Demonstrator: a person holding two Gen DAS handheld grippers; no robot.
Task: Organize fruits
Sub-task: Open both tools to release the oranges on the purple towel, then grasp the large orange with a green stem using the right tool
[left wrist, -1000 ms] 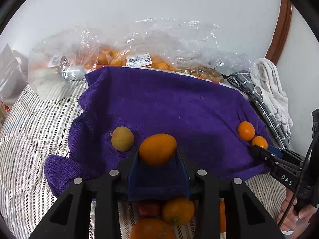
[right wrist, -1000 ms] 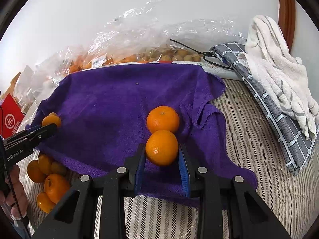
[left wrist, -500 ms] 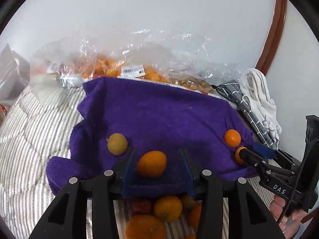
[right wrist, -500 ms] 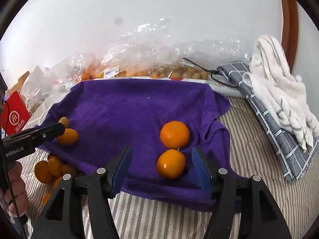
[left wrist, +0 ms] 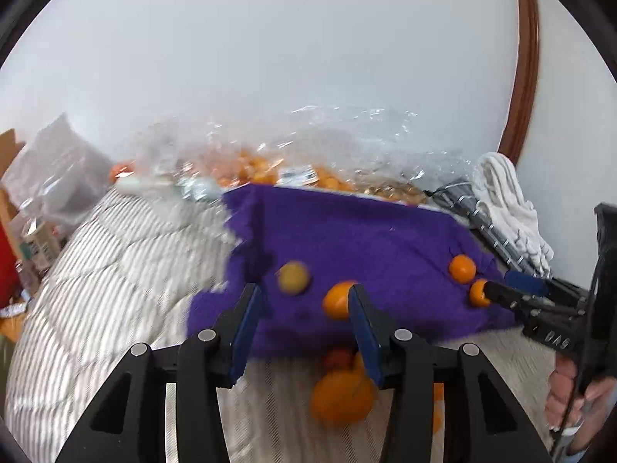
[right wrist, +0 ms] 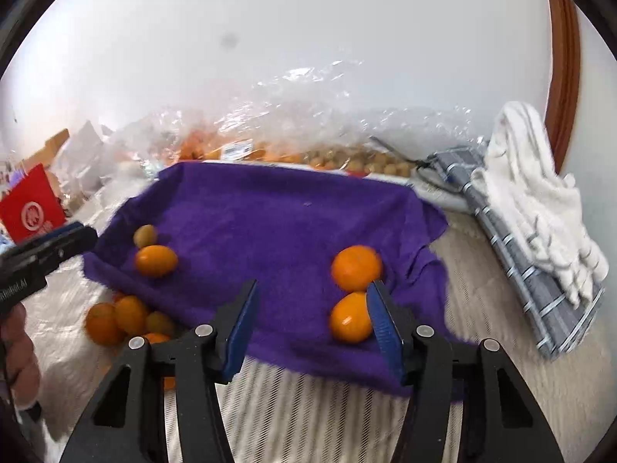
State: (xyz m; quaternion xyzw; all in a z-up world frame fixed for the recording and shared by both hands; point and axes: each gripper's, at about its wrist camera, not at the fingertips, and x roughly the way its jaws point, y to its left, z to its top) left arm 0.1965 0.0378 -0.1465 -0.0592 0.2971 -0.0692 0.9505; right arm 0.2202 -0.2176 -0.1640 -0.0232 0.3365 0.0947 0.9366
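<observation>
Left gripper: the jaws are spread wide apart and nothing is held between them. A yellow-green fruit is seen just ahead of the gap, resting on the purple towel. An orange fruit lies on the towel directly against the inner face of the right-hand finger, partly hidden by it. Below the fingers, on the striped bedding, a loose pile of oranges is visible, blurred. Two small oranges are located far to the right of the claw, near the towel's right edge, where the tip of the other tool is seen.

Right gripper: the jaws are likewise held apart and empty. One mandarin rests on the towel beside the right-hand finger, partly overlapped by it; whether contact is made cannot be told. A second mandarin sits just beyond it. The orange fruit and yellow-green fruit are found well to the left of the claw, close together. The pile of oranges lies off the towel, lower left.

Beyond the towel, a clear plastic bag of fruit is set against the wall. Folded cloths lie to the right.
</observation>
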